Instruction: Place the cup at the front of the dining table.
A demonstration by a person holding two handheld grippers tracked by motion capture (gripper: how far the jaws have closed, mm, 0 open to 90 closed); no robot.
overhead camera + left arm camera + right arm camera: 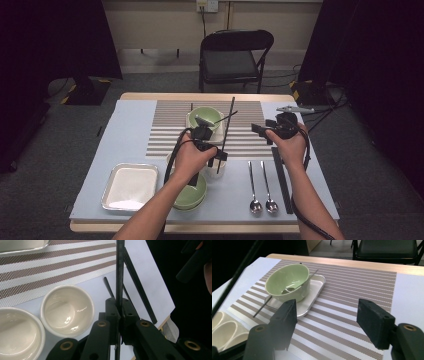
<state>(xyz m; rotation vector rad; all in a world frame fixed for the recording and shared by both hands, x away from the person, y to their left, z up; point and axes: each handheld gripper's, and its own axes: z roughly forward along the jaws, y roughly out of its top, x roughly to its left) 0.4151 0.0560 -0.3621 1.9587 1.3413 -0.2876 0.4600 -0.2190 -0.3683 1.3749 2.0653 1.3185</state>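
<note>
My left gripper (pixel 218 156) hangs over the middle of the table, shut on a long black chopstick (pixel 227 127) that slants up over the striped placemat (pixel 165 135). In the left gripper view the jaws (pixel 120 312) pinch that chopstick (pixel 119 277) above a white cup (pixel 67 310). My right gripper (pixel 262 132) is held over the placemat's right side, open, and in its own view nothing is between the jaws (pixel 327 315). Ahead of it a green bowl (pixel 287 282) with a spoon (pixel 287 291) in it stands on a small metal tray (pixel 312 300).
A silver tray (pixel 130 186) lies at the front left and another green bowl (pixel 192 197) sits under my left forearm. Two spoons (pixel 262 192) and a black chopstick (pixel 281 180) lie at the front right. A folding chair (pixel 235 55) stands beyond the table.
</note>
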